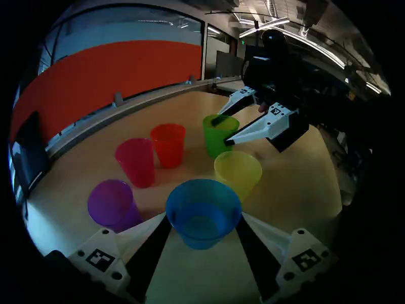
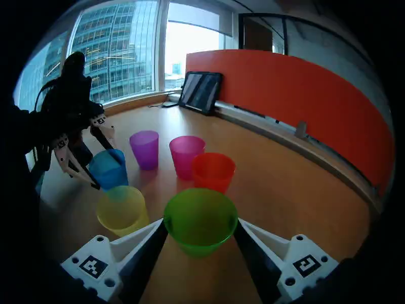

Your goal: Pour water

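left gripper has its 2 fingers pressed on the sides of the blue cup, one finger each side, so it's clamped on it. the cup is upright w/ the open end up. can't tell if there's water in it.

right gripper does the same w/ the green cup. both fingers squeeze it & the cup is upright. can't tell about water here either.

in the left gripper view the right gripper is far off at the back, w/ a finger on each side of the green cup. in the right gripper view the left gripper is off to the left w/ the blue cup btwn its fingers. it's held by a person who is a dark shape against the windows.

all 6 cups stand close together in a ring on the wood table. the purple cup is just beside the blue one. the pink cup is nxt to the purple one, & the red cup is just beside the pink one. the yellow cup sits btwn blue & green. can't tell if the blue & green cups rest on the table or are a bit up.

a long orange wall runs along the far side of the table. a dark flat screen leans there near the windows.
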`<state>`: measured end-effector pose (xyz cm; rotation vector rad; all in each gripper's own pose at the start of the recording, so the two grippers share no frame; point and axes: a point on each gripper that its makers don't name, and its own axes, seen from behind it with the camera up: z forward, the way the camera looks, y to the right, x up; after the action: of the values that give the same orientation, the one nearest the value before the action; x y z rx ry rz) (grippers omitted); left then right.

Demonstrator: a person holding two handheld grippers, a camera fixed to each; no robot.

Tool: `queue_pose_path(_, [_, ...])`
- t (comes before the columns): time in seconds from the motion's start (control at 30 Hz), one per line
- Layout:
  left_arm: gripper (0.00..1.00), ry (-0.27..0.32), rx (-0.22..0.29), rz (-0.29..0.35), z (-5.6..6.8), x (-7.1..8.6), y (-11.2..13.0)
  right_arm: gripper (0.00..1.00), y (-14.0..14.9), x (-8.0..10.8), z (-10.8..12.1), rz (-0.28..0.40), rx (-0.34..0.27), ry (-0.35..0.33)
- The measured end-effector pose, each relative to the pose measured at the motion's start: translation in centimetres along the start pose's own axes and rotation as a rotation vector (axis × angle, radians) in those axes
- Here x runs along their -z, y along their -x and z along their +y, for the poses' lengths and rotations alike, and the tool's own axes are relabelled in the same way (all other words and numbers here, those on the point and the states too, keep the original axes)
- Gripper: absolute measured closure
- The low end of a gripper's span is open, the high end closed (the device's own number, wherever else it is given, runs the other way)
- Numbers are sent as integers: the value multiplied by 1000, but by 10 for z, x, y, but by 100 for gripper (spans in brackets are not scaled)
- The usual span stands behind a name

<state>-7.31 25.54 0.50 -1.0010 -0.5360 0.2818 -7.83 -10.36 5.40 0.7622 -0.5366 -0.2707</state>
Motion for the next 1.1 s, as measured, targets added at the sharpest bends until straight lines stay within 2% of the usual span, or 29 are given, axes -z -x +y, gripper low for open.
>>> queue_pose_path(0.3, [15, -42, 3, 78, -4, 23, -23, 9, -25, 16, -5, 48, 16, 23])
queue_pose_path(0.5, [15, -81, -1, 151, -12, 40, -48, 9, -46, 28, -11, 94, 20, 33])
queue_pose_path(0.77, [15, -126, -4, 248, -21, 67, -79, 9, -74, 40, -22, 168, 19, 42])
queue_pose_path(1.1, [15, -187, -30, 336, -33, 103, -111, 9, -114, 59, -29, 274, 28, 65])
